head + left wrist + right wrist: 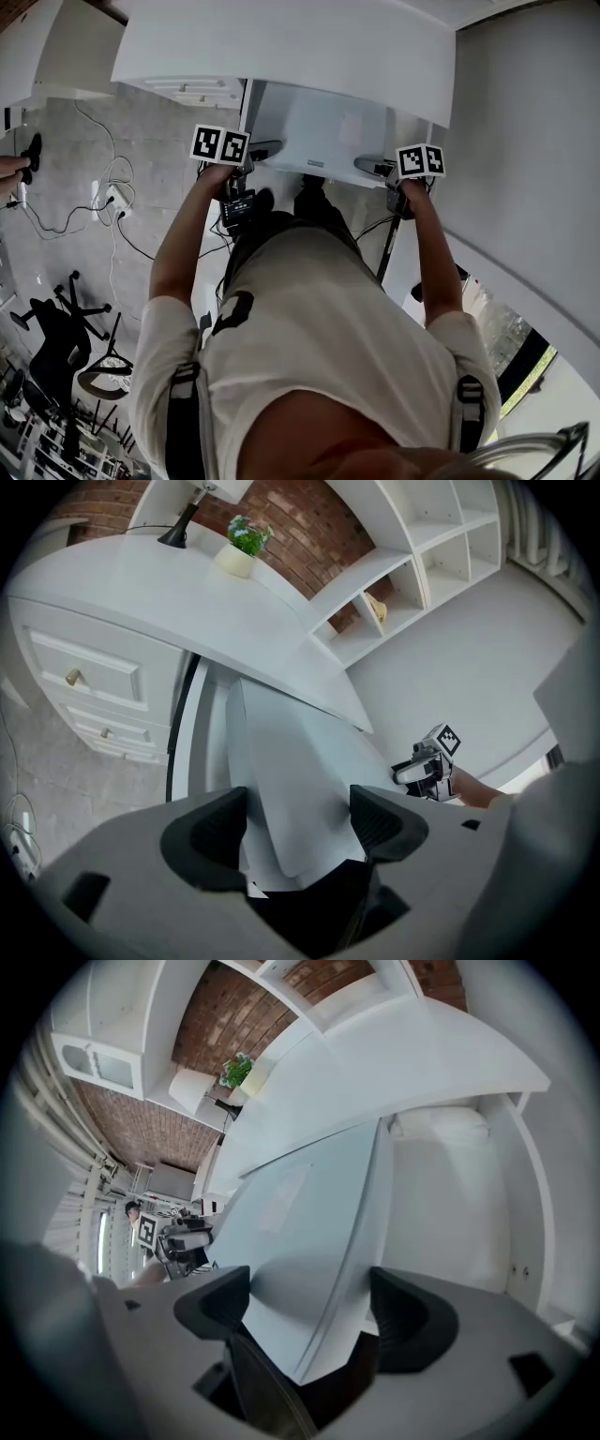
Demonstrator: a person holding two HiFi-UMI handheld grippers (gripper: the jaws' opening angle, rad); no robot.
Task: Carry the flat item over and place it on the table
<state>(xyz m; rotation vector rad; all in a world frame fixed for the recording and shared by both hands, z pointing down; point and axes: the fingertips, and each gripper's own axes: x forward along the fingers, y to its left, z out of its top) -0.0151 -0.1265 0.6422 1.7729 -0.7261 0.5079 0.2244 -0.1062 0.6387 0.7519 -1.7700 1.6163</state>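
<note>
The flat item is a pale grey-white panel (323, 131), held level in front of me, just under the edge of the white table top (281, 42). My left gripper (246, 161) is shut on the panel's left corner, and my right gripper (380, 169) is shut on its right corner. In the left gripper view the panel (291, 780) fills the gap between the jaws of the left gripper (298, 832), with the right gripper (427, 766) beyond. The right gripper view shows the panel (300, 1213) clamped in the right gripper (305, 1321), and the left gripper (178, 1237) across from it.
A potted plant (239, 550) and a black lamp base (173, 536) stand on the table (141, 583). A drawer unit (84, 686) sits below it, with white shelves (422, 546) on a brick wall. Cables and a power strip (117, 197) and a black chair (56, 328) are on the floor to my left.
</note>
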